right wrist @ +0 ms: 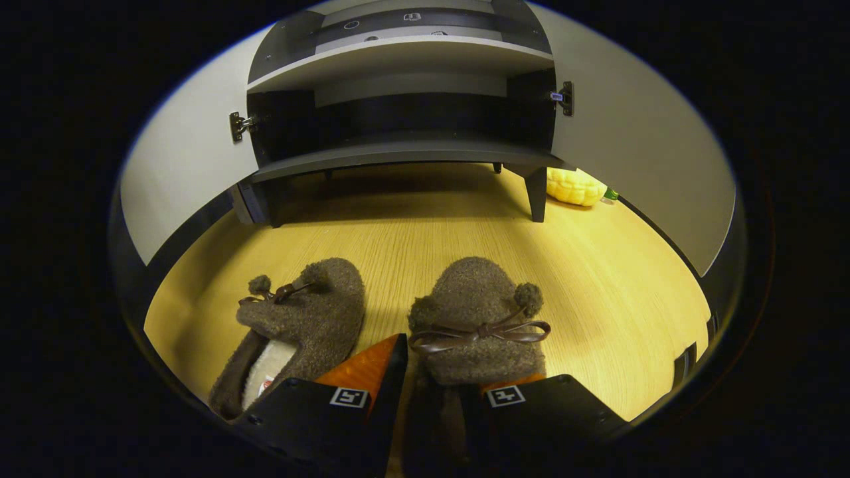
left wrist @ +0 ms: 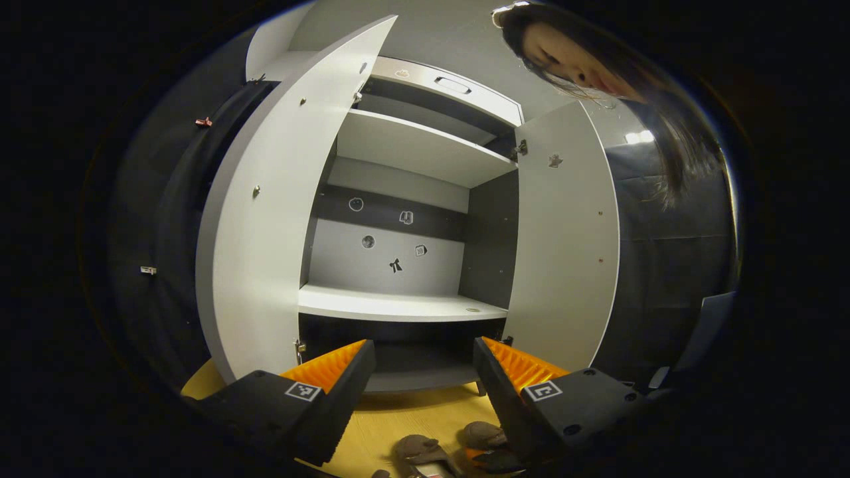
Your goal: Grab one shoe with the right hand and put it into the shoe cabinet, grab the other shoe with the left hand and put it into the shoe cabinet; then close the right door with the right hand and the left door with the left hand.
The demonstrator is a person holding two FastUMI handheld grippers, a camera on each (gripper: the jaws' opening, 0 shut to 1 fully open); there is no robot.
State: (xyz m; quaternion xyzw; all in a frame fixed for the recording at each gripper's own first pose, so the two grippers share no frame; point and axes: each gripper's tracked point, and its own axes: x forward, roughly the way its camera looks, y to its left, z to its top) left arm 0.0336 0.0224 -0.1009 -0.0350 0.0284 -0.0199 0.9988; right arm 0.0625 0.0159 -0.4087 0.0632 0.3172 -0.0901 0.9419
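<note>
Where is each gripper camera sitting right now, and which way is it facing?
Left gripper view: raised, facing the open shoe cabinet; left gripper open, a person's head at top.
Right gripper view: low over the floor, facing the cabinet's bottom; right gripper around the right shoe, grip unclear.
Shared: cabinet, both shoes including the left shoe.

A staged home corner in a recording booth: a cabinet [left wrist: 412, 199] (doors open) on a wood-look floor [right wrist: 425, 232], slippers [right wrist: 478, 318] before it, black cloth [left wrist: 671, 252] behind.
</note>
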